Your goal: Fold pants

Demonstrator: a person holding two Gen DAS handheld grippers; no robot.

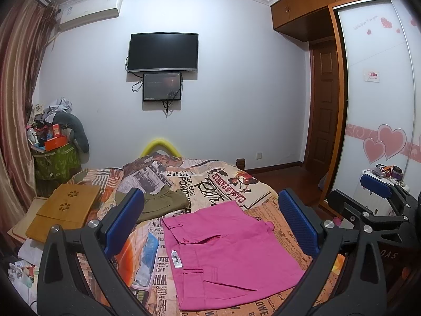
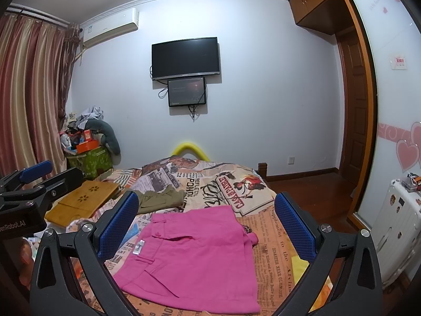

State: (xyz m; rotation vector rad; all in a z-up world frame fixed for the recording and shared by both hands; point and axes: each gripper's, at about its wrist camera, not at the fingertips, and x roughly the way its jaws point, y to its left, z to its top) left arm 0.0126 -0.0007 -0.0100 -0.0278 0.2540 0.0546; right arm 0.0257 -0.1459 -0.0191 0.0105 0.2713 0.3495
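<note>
My left claw (image 1: 210, 226) is spread wide with nothing between its blue pads (image 1: 125, 221), hanging above the bed (image 1: 263, 184); my right claw (image 2: 208, 226) is just as wide apart and empty, hovering over the same spot. From the left wrist view I can see the right claw at about 3 o'clock, just beside mine, and from the right wrist view the left one sits at about 9 o'clock. Directly between the fingers in both views lie the pink pants (image 1: 226, 258), folded into a compact rectangle and flat on the newspaper-print bedspread (image 1: 226, 181), a white tag (image 1: 176, 259) showing near the waistband on their left edge. Neither claw touches them. At about 11 o'clock from the pants, just apart, I see an olive-green garment (image 1: 163, 202) already lying folded. Further toward 10 o'clock a wooden lap tray (image 1: 65, 210) rests on the bed's left edge. Beyond, at 12 o'clock on the far wall, hangs a dark television (image 1: 163, 51) with a smaller screen (image 1: 162, 86) below it, and a heart-decorated wardrobe door (image 1: 379, 105) stands at 2 o'clock.
</note>
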